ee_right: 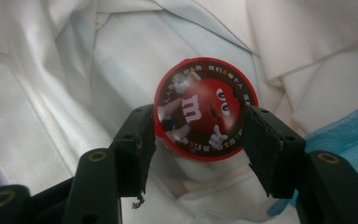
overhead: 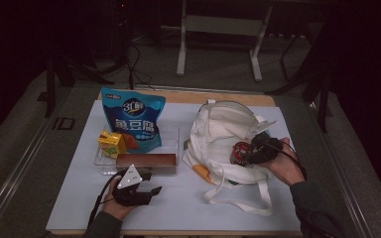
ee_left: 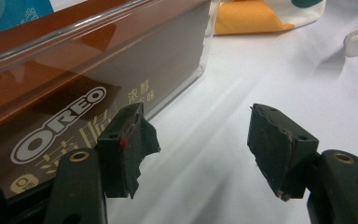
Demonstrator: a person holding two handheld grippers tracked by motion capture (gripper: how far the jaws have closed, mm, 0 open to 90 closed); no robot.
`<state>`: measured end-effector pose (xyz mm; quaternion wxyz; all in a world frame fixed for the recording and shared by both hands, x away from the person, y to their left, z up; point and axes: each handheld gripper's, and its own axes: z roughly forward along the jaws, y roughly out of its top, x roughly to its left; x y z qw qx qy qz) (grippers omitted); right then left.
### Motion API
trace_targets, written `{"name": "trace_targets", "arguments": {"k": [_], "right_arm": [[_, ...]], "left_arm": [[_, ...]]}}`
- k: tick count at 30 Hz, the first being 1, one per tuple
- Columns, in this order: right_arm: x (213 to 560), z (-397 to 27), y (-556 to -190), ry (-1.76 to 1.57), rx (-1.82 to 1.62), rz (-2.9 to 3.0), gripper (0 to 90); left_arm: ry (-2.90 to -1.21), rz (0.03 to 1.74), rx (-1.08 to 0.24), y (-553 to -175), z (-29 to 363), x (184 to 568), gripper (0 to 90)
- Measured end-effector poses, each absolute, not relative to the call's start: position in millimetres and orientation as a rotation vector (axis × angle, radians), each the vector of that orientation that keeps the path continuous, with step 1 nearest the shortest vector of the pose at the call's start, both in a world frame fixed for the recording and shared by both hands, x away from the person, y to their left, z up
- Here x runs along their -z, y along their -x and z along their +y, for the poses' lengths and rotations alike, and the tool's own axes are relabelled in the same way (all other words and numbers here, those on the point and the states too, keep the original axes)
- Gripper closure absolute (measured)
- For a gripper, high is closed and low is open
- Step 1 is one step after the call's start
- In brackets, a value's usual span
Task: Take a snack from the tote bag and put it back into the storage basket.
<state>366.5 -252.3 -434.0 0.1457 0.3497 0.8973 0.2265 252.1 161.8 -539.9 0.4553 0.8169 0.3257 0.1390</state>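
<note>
black tongs, brass screws, dark sleeves

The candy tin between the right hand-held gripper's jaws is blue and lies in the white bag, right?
Not quite: the candy tin is red, not blue, as the right gripper view shows. It does sit between the right hand-held gripper's jaws, in the white bag.

Bag: white cloth, matt, soft folds.
Tin: glossy red printed lid.
Tray: clear smooth plastic.
Oreo box: brown card, slight sheen.
Pouch: shiny blue foil.
Pads: black rubber, matt, frayed edges.
Table cover: white, matt, smooth.
</note>
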Motion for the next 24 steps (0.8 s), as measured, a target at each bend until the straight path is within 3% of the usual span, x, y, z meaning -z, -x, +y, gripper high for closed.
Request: {"name": "trace_targets", "arguments": {"k": [9,24], "right_arm": [[442.2,-250.2,-373.2,-1.018,-0.625,2.624,32.0],[448.6,-244.7,-380.6,-1.022,-0.564,2.624,23.5]], "left_arm": [[-2.016,0.802,-0.343,-252.1,161.8,539.9,37.3],[-2.015,0.801,-0.342,-252.1,161.9,539.9,37.4]]}}
